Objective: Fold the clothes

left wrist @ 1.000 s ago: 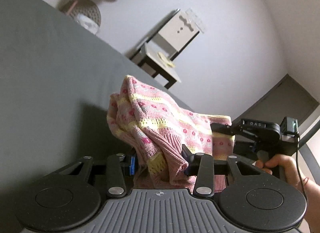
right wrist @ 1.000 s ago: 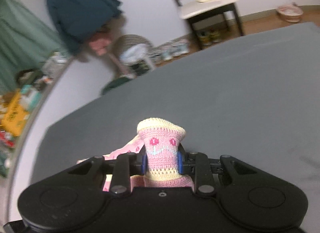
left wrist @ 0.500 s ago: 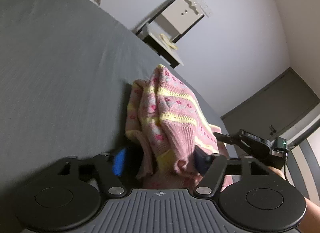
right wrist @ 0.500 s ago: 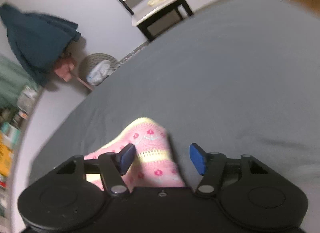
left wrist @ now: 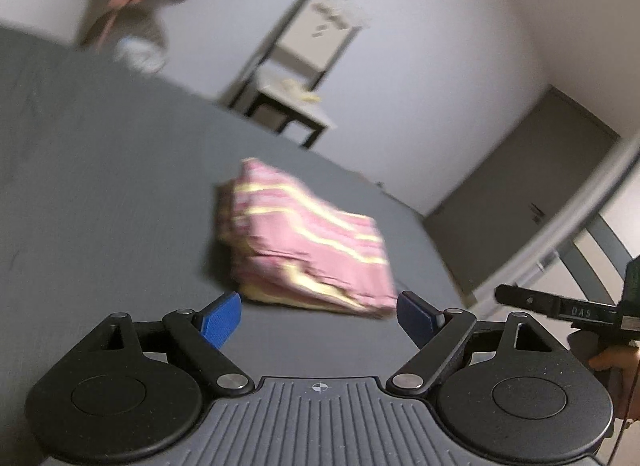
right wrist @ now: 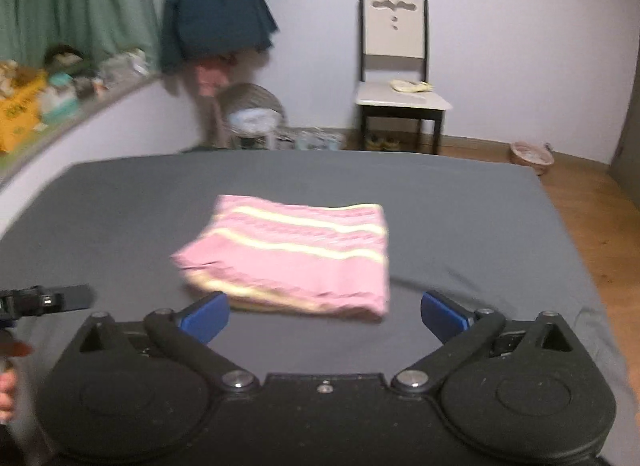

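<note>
— Where's the sweater (right wrist: 296, 254) sitting right now?

— It's lying folded into a thick pink-and-yellow bundle on the grey bed (right wrist: 460, 209), roughly mid-sheet, with nothing touching it.

— And the left gripper (left wrist: 320, 316)?

— Its blue fingers (left wrist: 222, 322) are spreading wider as we speak, released, with only bare sheet between them. The sweater is lying just beyond the tips.

— The right gripper (right wrist: 325, 316)?

— Same story: fingers (right wrist: 206, 316) swinging open, gripping nothing, the bundle just ahead of them and apart.

— Anything else in shot?

— A chair (right wrist: 394, 65) is standing against the far wall, a dark coat (right wrist: 212, 5) is hanging to its left — and each gripper is poking into the edge of the other's view.
</note>
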`<state>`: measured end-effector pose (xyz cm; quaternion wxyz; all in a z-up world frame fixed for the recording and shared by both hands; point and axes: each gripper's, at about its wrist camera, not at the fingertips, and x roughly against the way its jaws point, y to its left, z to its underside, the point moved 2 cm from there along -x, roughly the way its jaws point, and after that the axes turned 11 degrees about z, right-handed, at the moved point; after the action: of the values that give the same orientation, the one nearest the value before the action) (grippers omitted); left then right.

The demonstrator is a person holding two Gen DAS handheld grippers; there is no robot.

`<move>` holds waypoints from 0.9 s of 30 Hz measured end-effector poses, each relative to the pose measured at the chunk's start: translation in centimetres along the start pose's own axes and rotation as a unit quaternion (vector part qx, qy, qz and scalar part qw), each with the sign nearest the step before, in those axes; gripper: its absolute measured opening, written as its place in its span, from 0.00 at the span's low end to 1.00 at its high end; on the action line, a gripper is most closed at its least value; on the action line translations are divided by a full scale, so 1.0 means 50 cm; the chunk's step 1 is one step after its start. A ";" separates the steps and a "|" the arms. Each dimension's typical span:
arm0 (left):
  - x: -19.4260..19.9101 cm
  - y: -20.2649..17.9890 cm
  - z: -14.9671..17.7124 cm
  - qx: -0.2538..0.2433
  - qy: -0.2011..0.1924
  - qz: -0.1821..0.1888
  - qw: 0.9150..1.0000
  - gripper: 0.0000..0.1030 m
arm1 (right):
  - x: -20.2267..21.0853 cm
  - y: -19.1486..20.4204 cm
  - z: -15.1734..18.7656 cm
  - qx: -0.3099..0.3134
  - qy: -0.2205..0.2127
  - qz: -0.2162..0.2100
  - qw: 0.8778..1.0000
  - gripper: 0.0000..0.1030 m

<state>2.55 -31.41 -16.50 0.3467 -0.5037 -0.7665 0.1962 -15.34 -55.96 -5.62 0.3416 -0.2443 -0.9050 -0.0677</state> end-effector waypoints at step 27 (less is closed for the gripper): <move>0.081 -0.255 -0.075 -0.106 0.027 -0.269 0.957 1.00 | 0.083 0.024 -0.009 -0.064 0.061 0.074 0.993 1.00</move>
<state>-3.82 -33.21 -4.30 0.3519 -0.3175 -0.8805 -0.0002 -17.18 -53.40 -2.62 0.3840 -0.3271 -0.8558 -0.1149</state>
